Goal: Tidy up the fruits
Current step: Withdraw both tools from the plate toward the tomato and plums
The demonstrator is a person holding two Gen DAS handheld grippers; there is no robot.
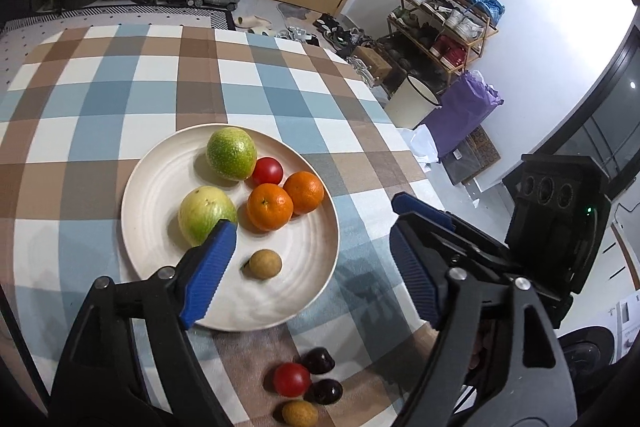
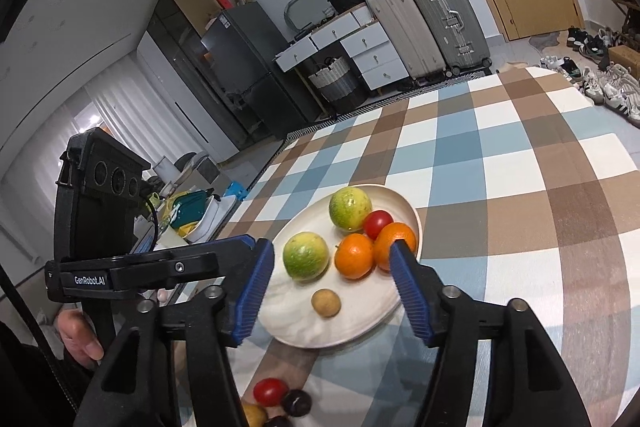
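A cream plate point(image 1: 160, 187) point(image 2: 360, 331) on the checked tablecloth holds two green-yellow fruits point(image 1: 231, 154) point(image 2: 306, 255), two oranges point(image 1: 269, 206) point(image 2: 354, 255), a red tomato point(image 1: 267, 170) point(image 2: 377, 223) and a small brown longan point(image 1: 263, 263) point(image 2: 326, 302). Off the plate, at the near edge, lie a red tomato point(image 1: 292, 379) point(image 2: 270, 391), two dark plums point(image 1: 318, 361) point(image 2: 297, 402) and another longan point(image 1: 300, 413). My left gripper point(image 1: 316, 259) is open and empty above the plate's near side. My right gripper point(image 2: 332, 291) is open and empty over the plate.
The table edge runs along the right in the left wrist view, with a shoe rack point(image 1: 444, 23) and a purple bag point(image 1: 464, 111) beyond. Suitcases point(image 2: 428, 23), drawers and a fridge point(image 2: 248, 67) stand behind the table. The other gripper's body point(image 1: 556, 227) point(image 2: 100, 211) shows beside each view.
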